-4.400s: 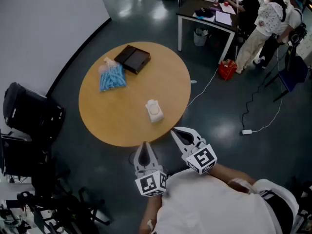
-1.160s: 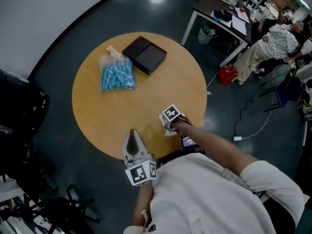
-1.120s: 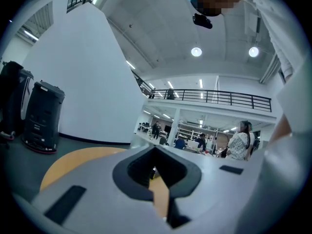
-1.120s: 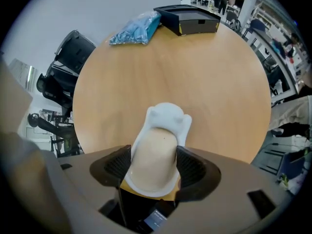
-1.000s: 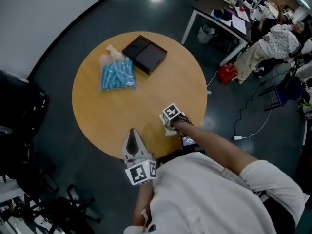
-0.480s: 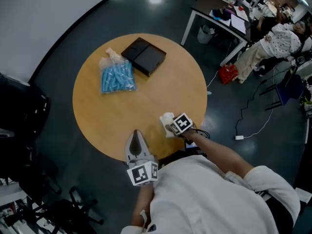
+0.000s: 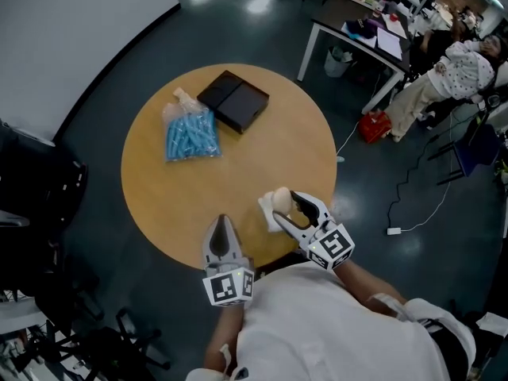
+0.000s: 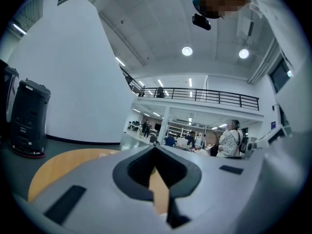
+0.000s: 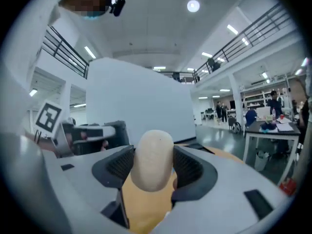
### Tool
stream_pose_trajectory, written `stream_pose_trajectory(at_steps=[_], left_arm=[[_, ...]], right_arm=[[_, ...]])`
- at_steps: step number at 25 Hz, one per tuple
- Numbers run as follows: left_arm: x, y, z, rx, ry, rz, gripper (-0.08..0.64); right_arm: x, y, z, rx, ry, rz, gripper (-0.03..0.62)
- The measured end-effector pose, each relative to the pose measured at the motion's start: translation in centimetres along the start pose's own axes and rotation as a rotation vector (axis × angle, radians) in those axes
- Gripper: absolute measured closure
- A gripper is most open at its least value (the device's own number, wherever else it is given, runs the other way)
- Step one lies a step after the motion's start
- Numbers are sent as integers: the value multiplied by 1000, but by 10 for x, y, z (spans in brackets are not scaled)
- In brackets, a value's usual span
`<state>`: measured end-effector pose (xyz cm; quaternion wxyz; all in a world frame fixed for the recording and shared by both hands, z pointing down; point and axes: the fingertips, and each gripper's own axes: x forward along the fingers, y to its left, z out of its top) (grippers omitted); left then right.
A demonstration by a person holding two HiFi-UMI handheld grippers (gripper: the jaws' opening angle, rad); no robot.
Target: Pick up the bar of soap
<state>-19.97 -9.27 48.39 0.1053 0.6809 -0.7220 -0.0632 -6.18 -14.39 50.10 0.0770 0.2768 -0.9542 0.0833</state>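
The cream bar of soap [image 7: 281, 198] stands on end between the jaws of my right gripper [image 7: 286, 205], which is shut on it just above the near edge of the round wooden table [image 7: 198, 189]. In the right gripper view the soap [image 9: 153, 155] fills the gap, with both ribbed pads against its sides. A white holder [image 7: 267, 213] lies on the table right below it. My left gripper [image 7: 222, 227] hangs shut at the table's near rim, nothing in it; in its own view the left gripper [image 8: 155, 152] has its tips together.
A bag of blue pieces [image 7: 190, 133] and a flat black box [image 7: 233, 101] lie on the far half of the table. A dark desk [image 7: 357, 22], seated people [image 7: 468, 62] and a red bag [image 7: 371, 125] are at the back right. Black equipment [image 7: 40, 205] stands at the left.
My right gripper has drawn back toward me and turned its jaws away from me, and the soap has come up off the white holder with it. The left gripper has hardly moved.
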Motion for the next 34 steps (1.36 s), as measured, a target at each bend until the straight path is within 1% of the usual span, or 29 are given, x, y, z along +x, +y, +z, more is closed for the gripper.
stream_pose_trajectory(at_steps=[2, 5, 7, 14, 18, 22, 29, 34], left_arm=[[4, -3, 3, -2, -4, -6, 556], [6, -9, 4, 0, -11, -27, 557], [6, -16, 4, 6, -15, -42, 557], [6, -28, 8, 24, -25, -61, 557], [7, -29, 6, 7, -14, -55, 557], [8, -33, 2, 15, 4, -63, 557], [8, -35, 4, 23, 1, -72, 557], [8, -33, 3, 23, -4, -65, 557]], right_arm=[[-5, 7, 26, -16, -82, -1, 327], [-6, 12, 37, -29, -122, -13, 327], [-7, 13, 37, -31, -123, -11, 327], [-11, 12, 38, -29, -135, -11, 328], [-9, 11, 38, -43, -132, -13, 328], [-8, 10, 33, -44, -114, -22, 328], [-4, 10, 32, -44, -105, -30, 328], [-5, 5, 30, -41, -99, -43, 330]])
